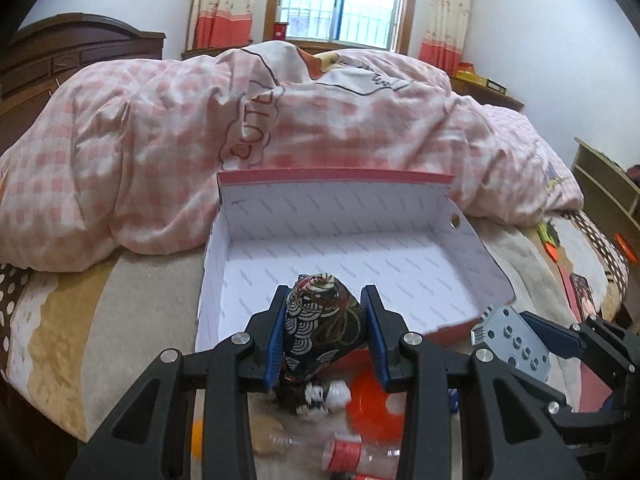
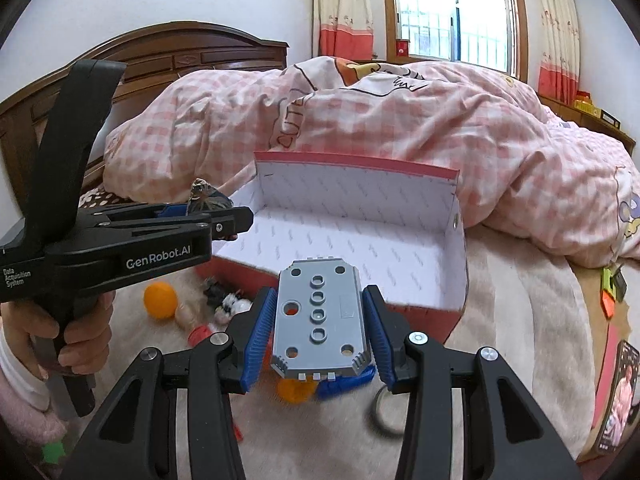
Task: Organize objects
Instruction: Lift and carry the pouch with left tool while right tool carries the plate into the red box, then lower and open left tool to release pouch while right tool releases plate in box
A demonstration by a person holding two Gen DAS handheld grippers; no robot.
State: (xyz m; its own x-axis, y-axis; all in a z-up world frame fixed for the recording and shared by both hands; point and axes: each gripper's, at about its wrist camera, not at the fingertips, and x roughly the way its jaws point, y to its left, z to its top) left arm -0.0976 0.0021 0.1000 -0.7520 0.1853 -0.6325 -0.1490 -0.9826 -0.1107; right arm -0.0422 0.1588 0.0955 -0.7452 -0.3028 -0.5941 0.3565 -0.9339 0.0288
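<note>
Left gripper point(image 1: 325, 322) clamps a patterned fabric pouch point(image 1: 324, 316) betw. its blue pads, above the near edge of the open box point(image 1: 340, 248). Right gripper point(image 2: 318, 328) holds a grey studded plate point(image 2: 318, 316) by both sides, just before the box's red front wall. Loose toys lie on the bedcover below; pink checked quilt point(image 2: 400, 120) behind the box.

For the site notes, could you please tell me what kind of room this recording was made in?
Most likely a home bedroom: a bed with a rumpled pink checked duvet, a carved wooden headboard, and a curtained window behind it.
</note>
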